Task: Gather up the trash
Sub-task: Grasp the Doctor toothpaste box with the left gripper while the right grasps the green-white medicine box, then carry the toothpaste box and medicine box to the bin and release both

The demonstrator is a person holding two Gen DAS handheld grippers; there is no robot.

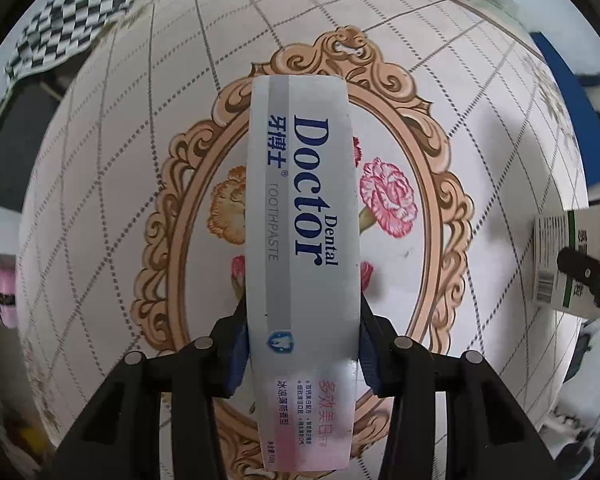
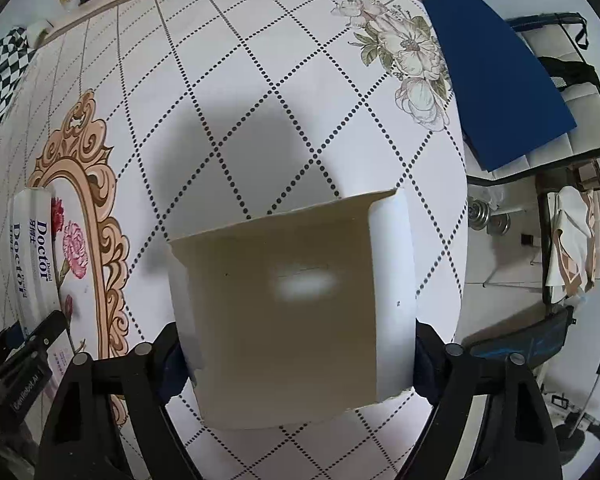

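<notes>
Left gripper point(image 1: 302, 344) jaws pinch the toothpaste box point(image 1: 302, 216) above the table point(image 1: 480, 120); right gripper point(image 2: 296, 356), at three o'clock, clamps an open carton point(image 2: 284, 304). Firm, level carrying should prevent slips.

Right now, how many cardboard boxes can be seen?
2: the toothpaste box between the left tongs, and an open box between the right tongs. Others may be hidden.

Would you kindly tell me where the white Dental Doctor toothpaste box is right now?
The white toothpaste box sits between the left gripper's blue pads, above the tablecloth's ornate flower frame; in the right wrist view it shows at the far left.
</notes>
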